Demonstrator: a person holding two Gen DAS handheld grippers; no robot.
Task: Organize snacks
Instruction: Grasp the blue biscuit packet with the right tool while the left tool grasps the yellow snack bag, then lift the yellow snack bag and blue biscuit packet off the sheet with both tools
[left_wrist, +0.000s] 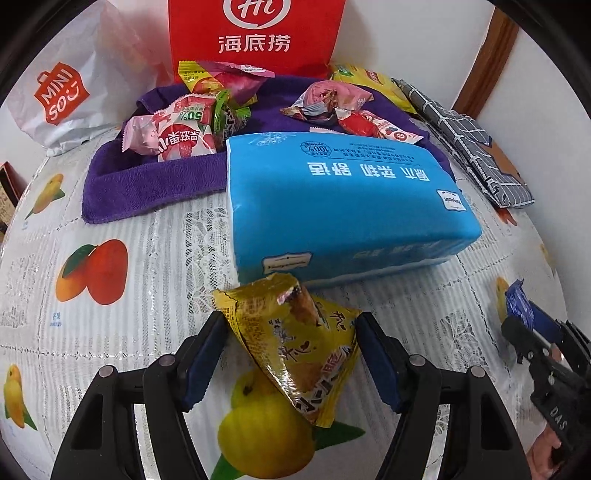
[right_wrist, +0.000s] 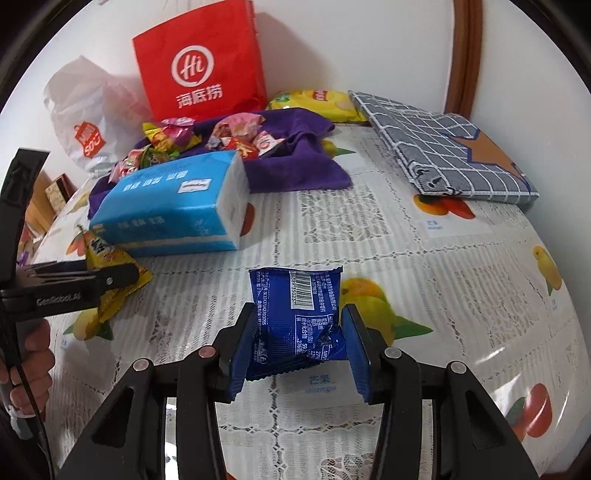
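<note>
My left gripper (left_wrist: 291, 325) is shut on a yellow snack packet (left_wrist: 295, 339) and holds it just in front of the blue tissue pack (left_wrist: 340, 199). My right gripper (right_wrist: 301, 325) is shut on a dark blue snack packet (right_wrist: 295, 321) above the table. The blue packet also shows at the right edge of the left wrist view (left_wrist: 521, 302), and the yellow packet shows at the left of the right wrist view (right_wrist: 110, 273). Several wrapped candies (left_wrist: 184, 133) lie on a purple towel (left_wrist: 147, 181) behind the tissue pack.
A red paper bag (left_wrist: 255, 37) and a white shopping bag (left_wrist: 62, 92) stand against the wall. A yellow chip bag (right_wrist: 314, 103) and a grey checked folded cloth (right_wrist: 443, 155) lie at the back right. The fruit-print tablecloth (right_wrist: 406, 258) covers the table.
</note>
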